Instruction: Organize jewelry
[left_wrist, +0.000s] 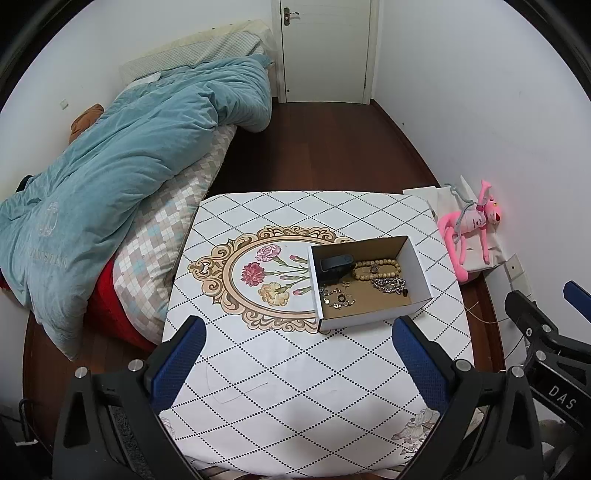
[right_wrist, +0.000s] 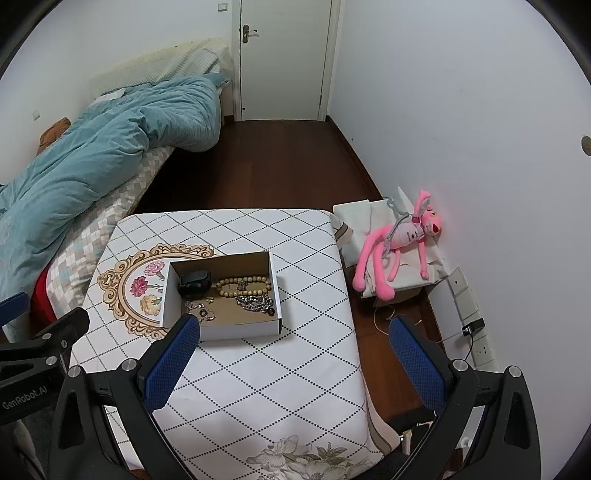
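Left tongs (left_wrist: 299, 360): black frame, blue dimpled pads (left_wrist: 181, 363), silver screws.
Right tongs (right_wrist: 295, 363): same build; white "DAS" lettering.
Left body marking: "GenRobot.AI", white.

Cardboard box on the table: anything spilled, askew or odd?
Nothing spilled. The cardboard box sits slightly skewed to the tablecloth grid. Inside, bead bracelet, silver chain, small bracelet and a black case lie loose in one heap. Both the left gripper and right gripper are open, clear of it.
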